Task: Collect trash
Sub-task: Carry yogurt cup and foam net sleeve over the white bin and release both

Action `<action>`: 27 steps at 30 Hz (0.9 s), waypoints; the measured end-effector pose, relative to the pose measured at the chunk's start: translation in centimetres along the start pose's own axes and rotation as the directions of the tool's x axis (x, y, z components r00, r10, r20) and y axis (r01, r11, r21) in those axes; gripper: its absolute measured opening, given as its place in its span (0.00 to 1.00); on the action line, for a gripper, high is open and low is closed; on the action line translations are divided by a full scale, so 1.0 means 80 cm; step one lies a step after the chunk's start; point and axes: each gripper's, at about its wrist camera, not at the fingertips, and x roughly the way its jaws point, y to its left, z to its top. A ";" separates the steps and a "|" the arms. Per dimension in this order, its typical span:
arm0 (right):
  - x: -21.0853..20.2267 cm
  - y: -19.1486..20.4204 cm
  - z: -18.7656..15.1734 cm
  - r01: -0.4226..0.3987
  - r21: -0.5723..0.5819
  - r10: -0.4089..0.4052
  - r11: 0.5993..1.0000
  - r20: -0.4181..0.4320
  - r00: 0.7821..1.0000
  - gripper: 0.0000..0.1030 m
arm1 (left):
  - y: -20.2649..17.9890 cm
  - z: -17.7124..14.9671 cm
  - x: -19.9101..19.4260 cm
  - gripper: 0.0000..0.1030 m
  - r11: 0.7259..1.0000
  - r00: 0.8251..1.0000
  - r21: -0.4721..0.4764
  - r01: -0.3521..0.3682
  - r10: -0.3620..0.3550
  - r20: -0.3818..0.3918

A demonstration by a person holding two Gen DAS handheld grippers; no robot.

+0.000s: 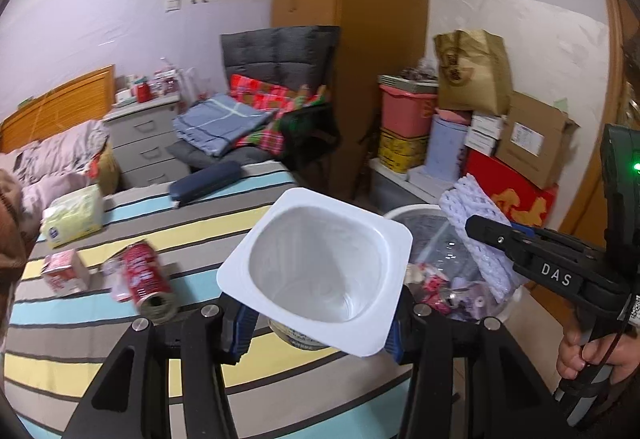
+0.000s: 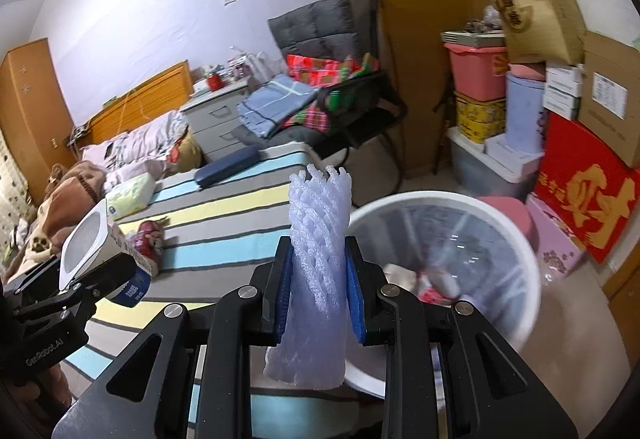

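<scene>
Yogurt cup (image 1: 320, 271) fronts bin (image 1: 404, 210); can (image 1: 146, 279) beside.

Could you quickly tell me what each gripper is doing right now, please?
Left gripper: closed on the white plastic yogurt cup.
Right gripper: closed on the white foam mesh sleeve.

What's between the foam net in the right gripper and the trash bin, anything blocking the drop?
Nothing visible does. The right gripper holds the foam net upright beside the white bin's near rim, and the bin's mouth is open, with some trash at the bottom. The left gripper, holding the yogurt cup, is off to the left.
</scene>
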 end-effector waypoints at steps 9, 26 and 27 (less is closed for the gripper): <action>-0.014 -0.053 -0.004 0.074 0.055 -0.074 0.996 0.002 0.997 0.25 | -0.064 0.009 0.036 0.49 0.994 0.995 0.051 0.091 -0.090 -0.031; 0.016 -0.118 -0.021 0.193 0.065 -0.186 0.979 -0.102 0.977 0.26 | -0.123 0.008 0.120 0.50 0.982 0.978 0.078 0.175 -0.164 -0.130; 0.018 -0.120 -0.021 0.195 0.065 -0.188 0.979 -0.108 0.976 0.26 | -0.125 0.008 0.125 0.50 0.981 0.977 0.077 0.177 -0.166 -0.135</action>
